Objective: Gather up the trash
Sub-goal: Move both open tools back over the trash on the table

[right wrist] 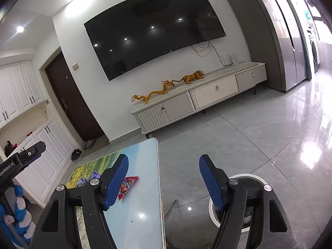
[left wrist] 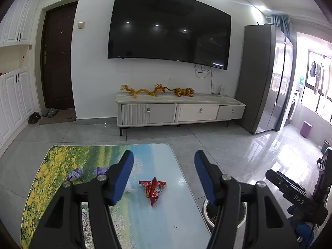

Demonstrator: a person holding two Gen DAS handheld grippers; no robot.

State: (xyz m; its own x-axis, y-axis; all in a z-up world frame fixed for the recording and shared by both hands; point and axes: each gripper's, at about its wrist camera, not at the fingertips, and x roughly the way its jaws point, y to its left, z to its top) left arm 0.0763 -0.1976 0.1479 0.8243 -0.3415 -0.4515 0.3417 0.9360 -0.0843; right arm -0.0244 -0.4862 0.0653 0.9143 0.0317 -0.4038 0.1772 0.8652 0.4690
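Both claws, left (left wrist: 164, 175) and right (right wrist: 164, 178), gape empty above red wrapper (left wrist: 153, 188).

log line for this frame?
left gripper: open, empty | right gripper: open, empty | red snack wrapper: on table | bin: floor

Each camera sits behind its own fingers and looks forward, a little downward. The left view faces the table (left wrist: 166, 217) squarely from close above. The right view is rolled, over the table's right edge and the bin (right wrist: 257, 178). Both share the table, the TV (left wrist: 169, 28) and the cabinet (left wrist: 180, 109) far ahead.
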